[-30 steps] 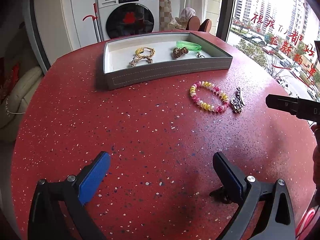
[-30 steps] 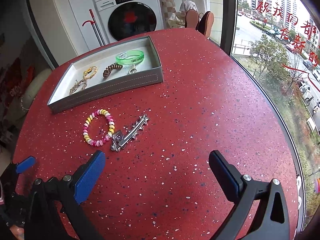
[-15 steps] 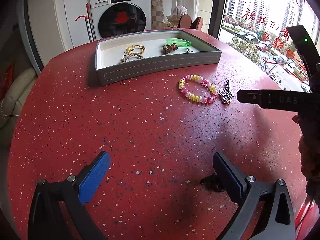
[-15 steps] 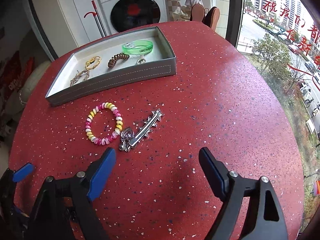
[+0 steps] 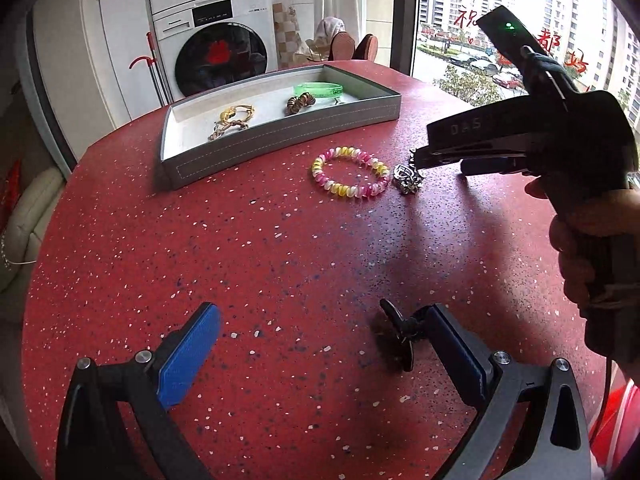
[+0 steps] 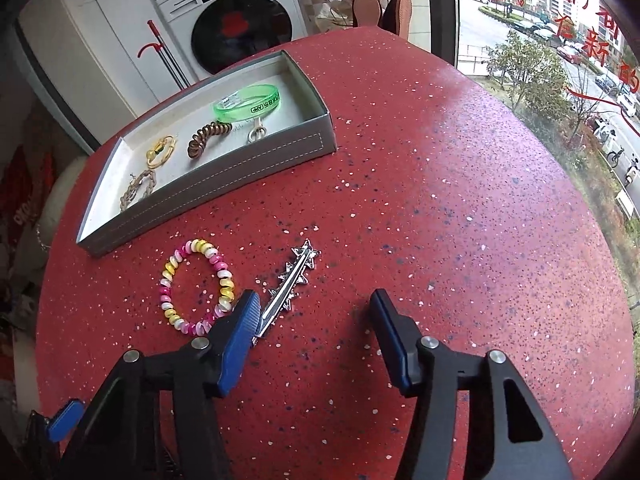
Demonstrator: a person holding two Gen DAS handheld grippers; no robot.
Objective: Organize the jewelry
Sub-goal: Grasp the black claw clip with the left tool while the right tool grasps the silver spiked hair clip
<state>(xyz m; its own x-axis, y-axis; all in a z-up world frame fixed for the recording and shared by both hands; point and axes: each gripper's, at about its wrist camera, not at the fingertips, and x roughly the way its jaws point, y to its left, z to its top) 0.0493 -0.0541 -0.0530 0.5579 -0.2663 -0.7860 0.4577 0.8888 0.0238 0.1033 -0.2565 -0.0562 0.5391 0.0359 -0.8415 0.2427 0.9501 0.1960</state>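
Left wrist view: your left gripper hangs released, nothing between its pads, over bare red table. Beaded bracelet and silver hair clip lie far right, near the grey tray.

Right wrist view: your right gripper, jaws just closing but still parted, straddles the clip's near end without pinching it; bracelet just left.

Red speckled table beneath the tongs; white washing machine far ahead beyond the table's far edge; window to the tongs' right, street and trees outside; red-handled mop left of the machine
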